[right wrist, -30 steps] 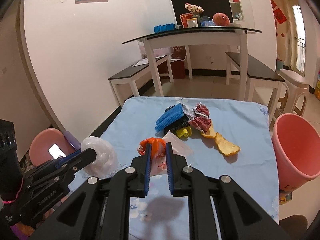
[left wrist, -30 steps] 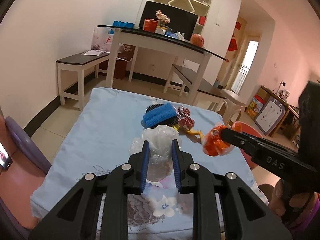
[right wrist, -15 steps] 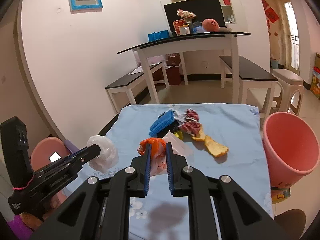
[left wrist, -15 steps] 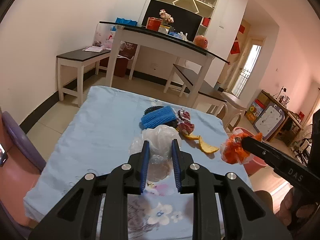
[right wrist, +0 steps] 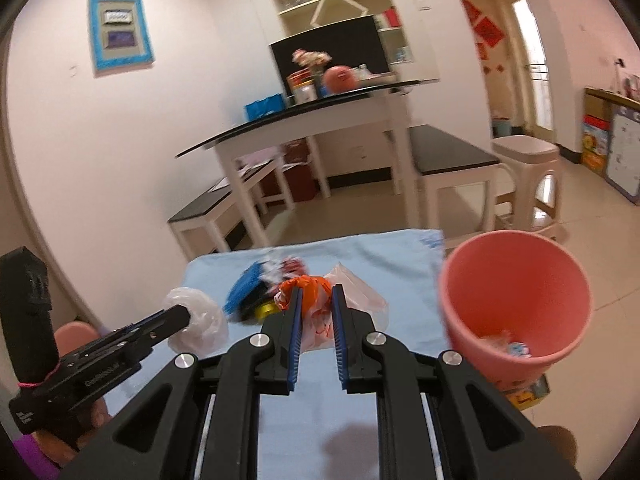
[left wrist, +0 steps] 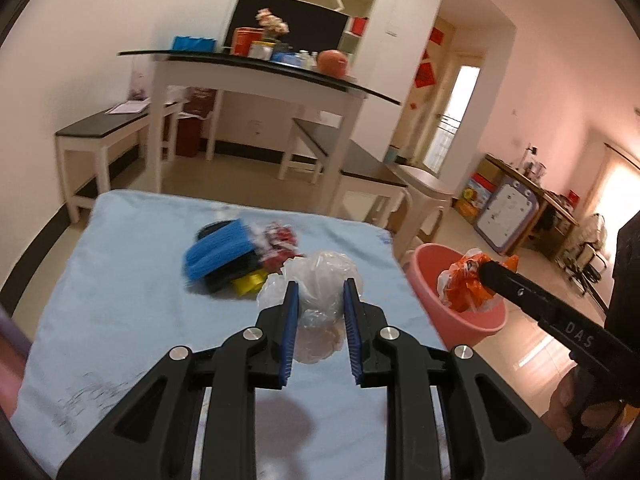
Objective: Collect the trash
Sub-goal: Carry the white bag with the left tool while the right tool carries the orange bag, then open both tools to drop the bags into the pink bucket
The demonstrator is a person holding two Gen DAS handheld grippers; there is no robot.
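The right gripper has its blue pads pressed narrow on an orange and white plastic wrapper, which sticks out forward past the tips. The left gripper is closed in the same way on a crumpled clear plastic bag, a soft ball wider than the gap between the pads, so it bulges out on both sides.

The relation that matters is between each held piece and the pink bin, which stands off the right edge of the table with the blue cloth. In the left wrist view the orange wrapper hangs at the near rim of the bin, seemingly just above its mouth. The right hand is clearly the nearer one; the clear bag is over the cloth, to the left of the bin. In my judgement the right gripper needs only a small move to the right and a release, and the left one must travel right across the table edge.

Farther on the cloth a pile of other trash lies, with a blue piece, a black one, a yellow one and a red wrapper, blurred. Some scraps are already at the bottom of the bin.
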